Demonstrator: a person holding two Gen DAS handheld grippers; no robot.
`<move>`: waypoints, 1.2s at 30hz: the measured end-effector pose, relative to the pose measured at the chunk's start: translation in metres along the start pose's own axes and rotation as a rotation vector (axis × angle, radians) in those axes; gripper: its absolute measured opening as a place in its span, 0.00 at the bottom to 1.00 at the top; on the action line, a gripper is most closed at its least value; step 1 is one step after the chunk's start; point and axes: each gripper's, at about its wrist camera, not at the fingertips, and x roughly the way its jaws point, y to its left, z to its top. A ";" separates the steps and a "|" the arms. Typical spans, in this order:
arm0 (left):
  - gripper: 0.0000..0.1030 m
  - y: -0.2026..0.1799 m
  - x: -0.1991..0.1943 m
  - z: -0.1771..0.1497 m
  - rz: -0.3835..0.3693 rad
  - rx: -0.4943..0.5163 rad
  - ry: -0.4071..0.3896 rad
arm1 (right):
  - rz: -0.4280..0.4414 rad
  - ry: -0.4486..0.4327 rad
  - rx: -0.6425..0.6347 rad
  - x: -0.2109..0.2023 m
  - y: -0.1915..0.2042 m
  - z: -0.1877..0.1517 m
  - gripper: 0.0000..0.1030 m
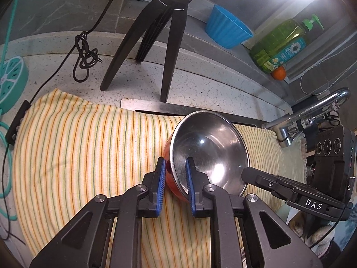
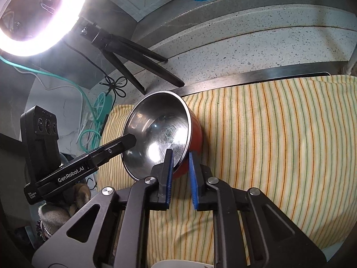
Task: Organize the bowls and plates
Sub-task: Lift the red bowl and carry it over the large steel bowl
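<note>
Blue pads of my left gripper (image 1: 175, 174) pinch one side of the bowl's (image 1: 209, 147) rim. My right gripper (image 2: 181, 166), marked "DAS", pinches the other side. Inside, the tilted bowl holds nothing and touches the striped cloth (image 1: 89, 138). Behind stand a tripod (image 1: 160, 33) and a soap bottle (image 1: 283, 42).

Both grippers, left gripper (image 1: 175, 174) and right gripper (image 2: 180, 167), are matte black with blue ribbed pads, silver screws and white lettering; a knit glove (image 2: 55, 212) covers one hand.
</note>
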 end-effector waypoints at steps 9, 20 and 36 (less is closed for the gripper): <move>0.15 -0.001 -0.006 -0.007 0.011 0.006 -0.009 | -0.004 -0.001 -0.016 0.000 0.007 -0.006 0.13; 0.15 -0.006 -0.033 -0.025 0.010 0.008 -0.051 | 0.017 -0.001 -0.038 -0.016 0.021 -0.023 0.13; 0.15 -0.015 -0.097 -0.077 -0.008 -0.011 -0.140 | 0.067 -0.030 -0.125 -0.064 0.061 -0.073 0.13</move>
